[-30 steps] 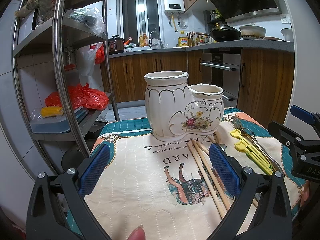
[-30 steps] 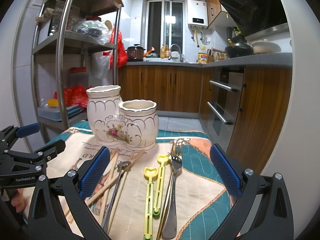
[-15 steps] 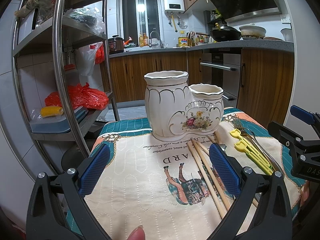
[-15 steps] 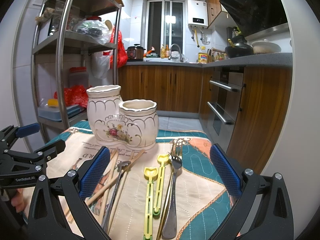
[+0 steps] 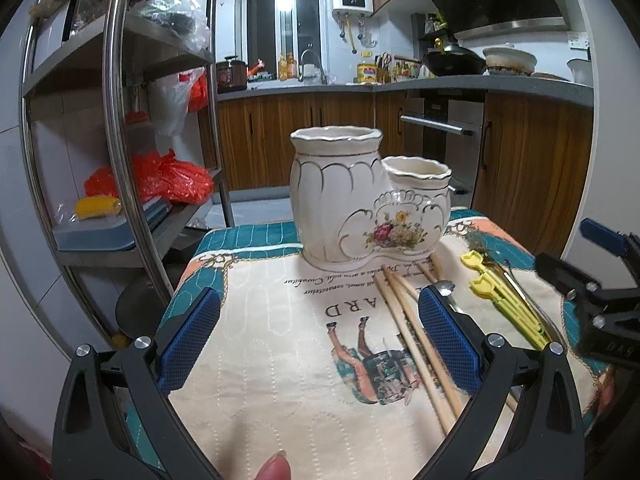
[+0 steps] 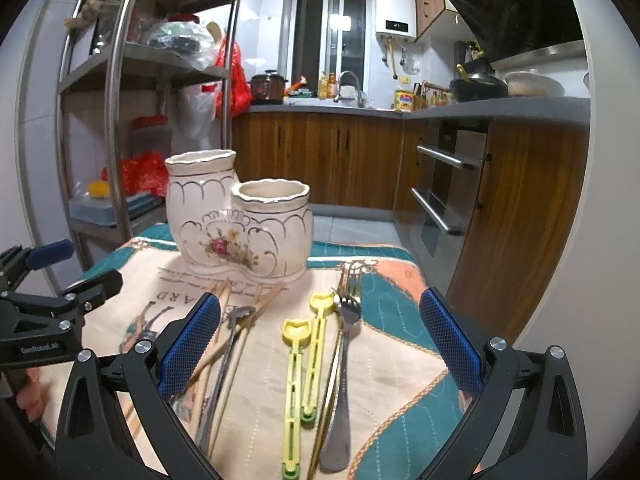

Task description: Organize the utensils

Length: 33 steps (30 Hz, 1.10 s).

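A cream ceramic two-pot utensil holder (image 5: 360, 204) (image 6: 240, 224) stands empty at the far side of the patterned cloth (image 5: 280, 352). In front of it lie wooden chopsticks (image 5: 416, 336) (image 6: 224, 344), a metal spoon (image 6: 236, 320), two yellow plastic utensils (image 6: 304, 364) (image 5: 504, 300) and metal forks (image 6: 344, 344). My left gripper (image 5: 318, 336) is open and empty over the cloth, left of the chopsticks. My right gripper (image 6: 318, 338) is open and empty, above the yellow utensils and forks.
A steel shelf rack (image 5: 120, 128) with bags and boxes stands left of the table. Wooden kitchen cabinets (image 6: 340, 160) and an oven (image 6: 448, 184) are behind and to the right. The table's right edge drops off near the forks.
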{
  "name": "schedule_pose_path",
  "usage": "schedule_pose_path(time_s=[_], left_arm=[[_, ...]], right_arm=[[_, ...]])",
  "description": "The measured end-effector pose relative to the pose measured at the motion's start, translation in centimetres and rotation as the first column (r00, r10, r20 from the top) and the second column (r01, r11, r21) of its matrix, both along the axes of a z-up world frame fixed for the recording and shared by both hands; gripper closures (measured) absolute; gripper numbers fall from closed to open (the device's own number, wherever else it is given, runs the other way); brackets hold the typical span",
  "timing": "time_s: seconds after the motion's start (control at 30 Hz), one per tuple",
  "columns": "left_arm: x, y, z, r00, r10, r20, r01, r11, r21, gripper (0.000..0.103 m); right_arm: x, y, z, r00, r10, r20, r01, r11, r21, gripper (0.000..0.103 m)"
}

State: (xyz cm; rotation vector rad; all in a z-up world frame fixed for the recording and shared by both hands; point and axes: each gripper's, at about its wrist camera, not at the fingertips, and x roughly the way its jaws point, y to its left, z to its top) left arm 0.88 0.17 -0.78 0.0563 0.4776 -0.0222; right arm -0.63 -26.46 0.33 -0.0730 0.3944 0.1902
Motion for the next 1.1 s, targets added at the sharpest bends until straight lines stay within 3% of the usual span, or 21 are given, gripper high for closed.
schedule_pose_path(time_s=[0.13, 0.23, 0.37, 0.47, 0.57, 0.7, 0.8, 0.87, 1.0, 1.07, 1.1], left_arm=[[0.0, 0.8, 0.8, 0.999, 0.032, -0.027, -0.031, 0.998, 0.063, 0.005], [0.3, 1.7, 1.9, 0.999, 0.005, -0.043, -0.002, 0.997, 0.072, 0.005], [2.1, 2.5, 3.3, 0.994, -0.039, -0.101, 0.046, 0.997, 0.062, 0.005], [3.8, 2.2, 4.3, 0.977, -0.11, -0.184, 0.119, 0.992, 0.039, 0.005], [5.2, 0.7, 4.6, 0.951, -0.175, -0.254, 0.197, 0.978, 0.065, 0.005], [6.2, -1.5, 2.2, 0.931, -0.16, -0.328, 0.2, 0.976, 0.092, 0.005], [7.0, -2.2, 0.1, 0.904, -0.144, -0.403, 0.179, 0.983, 0.05, 0.007], [7.0, -2.6, -0.9, 0.89, -0.142, -0.432, 0.177, 0.983, 0.041, 0.017], [6.7, -3.3, -2.0, 0.873, -0.153, -0.464, 0.191, 0.981, 0.036, 0.025], [6.6, -3.3, -2.2, 0.865, -0.163, -0.475, 0.194, 0.981, 0.017, 0.037], [6.6, -3.2, -2.3, 0.862, -0.169, -0.478, 0.197, 0.98, 0.01, 0.039]], right_arm=[[0.6, -1.1, 0.4, 0.999, 0.045, -0.026, -0.045, 0.999, 0.004, 0.004], [2.5, -1.8, 0.5, 0.987, 0.079, -0.137, -0.082, 0.996, -0.018, 0.004], [4.1, -2.9, 1.3, 0.98, 0.049, -0.191, -0.063, 0.996, -0.068, 0.004], [5.4, -3.6, 2.2, 0.973, 0.022, -0.229, -0.044, 0.995, -0.091, 0.004], [7.1, -4.0, 2.1, 0.956, 0.021, -0.291, -0.047, 0.995, -0.084, 0.004], [9.1, -4.4, 0.4, 0.915, 0.05, -0.401, -0.056, 0.998, -0.004, 0.008], [9.7, -4.1, -0.9, 0.891, 0.074, -0.448, -0.065, 0.997, 0.036, 0.022], [9.9, -3.6, -1.9, 0.879, 0.086, -0.47, -0.075, 0.996, 0.043, 0.037], [10.4, -2.3, -2.8, 0.861, 0.115, -0.496, -0.1, 0.993, 0.058, 0.047], [10.8, -1.9, -3.2, 0.858, 0.117, -0.5, -0.1, 0.993, 0.061, 0.062], [11.0, -1.8, -3.4, 0.857, 0.118, -0.502, -0.101, 0.993, 0.062, 0.064]])
